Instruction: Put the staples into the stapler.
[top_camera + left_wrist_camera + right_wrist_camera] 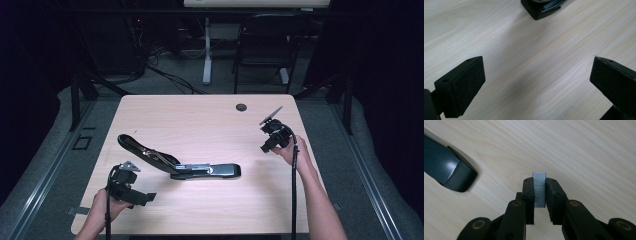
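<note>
From my remote seat, what mattered was where the open stapler (pixel 180 162) lay relative to my right hand-held gripper (pixel 272 135): it sat toward the left of that gripper on the counter (pixel 200 120), near the counter's middle, with bare wood between them. In the right gripper view, the stapler's dark rounded end (pixel 446 170) appeared up and to the left of the jaws. The right hand-held gripper was clamped on a strip of staples (pixel 539 188), which stood upright between the pads with its top edge poking just above them.

The stapler's long axis ran roughly left to right across the counter, its base flat and its top arm hinged up and back toward the far left, so I judged the magazine channel lay open along that line. My left hand-held gripper (pixel 127 192) hovered near the counter's front edge with its jaws spread wide and nothing between them, nearer the stapler than my right one.

The staples looked like a ribbed block of bright grey metal; the stapler was glossy dark plastic with a metal track; the counter was pale matte wood grain.
</note>
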The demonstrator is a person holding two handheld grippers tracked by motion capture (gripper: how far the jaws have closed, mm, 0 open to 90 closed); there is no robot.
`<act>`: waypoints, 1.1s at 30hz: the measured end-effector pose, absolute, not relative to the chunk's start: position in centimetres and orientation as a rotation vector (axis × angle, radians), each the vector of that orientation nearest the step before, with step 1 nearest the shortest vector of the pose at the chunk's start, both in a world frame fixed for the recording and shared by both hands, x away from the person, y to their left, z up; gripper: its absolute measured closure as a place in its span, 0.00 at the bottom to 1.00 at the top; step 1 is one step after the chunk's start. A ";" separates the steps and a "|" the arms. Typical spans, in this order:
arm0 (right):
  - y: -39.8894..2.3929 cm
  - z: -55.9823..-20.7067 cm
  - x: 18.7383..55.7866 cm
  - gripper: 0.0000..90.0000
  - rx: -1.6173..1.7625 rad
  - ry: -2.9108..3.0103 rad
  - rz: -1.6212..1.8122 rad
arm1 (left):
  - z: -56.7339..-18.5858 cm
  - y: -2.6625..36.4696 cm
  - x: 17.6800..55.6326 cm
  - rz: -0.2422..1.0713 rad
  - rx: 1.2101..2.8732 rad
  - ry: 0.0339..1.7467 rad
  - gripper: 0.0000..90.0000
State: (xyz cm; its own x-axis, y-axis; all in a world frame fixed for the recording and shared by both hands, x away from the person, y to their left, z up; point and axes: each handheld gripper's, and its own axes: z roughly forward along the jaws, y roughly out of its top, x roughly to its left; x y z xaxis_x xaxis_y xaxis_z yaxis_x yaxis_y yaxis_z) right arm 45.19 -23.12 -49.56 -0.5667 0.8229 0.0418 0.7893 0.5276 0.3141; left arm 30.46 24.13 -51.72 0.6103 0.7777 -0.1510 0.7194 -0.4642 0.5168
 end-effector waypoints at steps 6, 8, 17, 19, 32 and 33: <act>-22.4 -49.2 44.5 0.87 1.331 2.708 0.471 | -51.4 24.4 30.5 0.165 2.258 1.188 0.00; -22.1 -49.1 44.3 0.87 1.315 2.726 0.474 | -51.4 24.4 30.6 0.171 2.251 1.193 0.00; -20.6 -48.7 43.7 0.87 1.208 2.782 0.514 | -51.6 24.7 30.9 0.170 2.238 1.195 0.00; -20.3 -48.7 43.6 0.87 1.185 2.786 0.531 | -51.6 24.7 31.0 0.174 2.239 1.194 0.00; -18.1 -48.5 43.0 0.87 1.043 2.848 0.537 | -51.5 24.8 31.1 0.187 2.245 1.178 0.00; -17.9 -48.4 43.1 0.87 1.010 2.863 0.509 | -51.5 24.8 31.1 0.187 2.246 1.178 0.00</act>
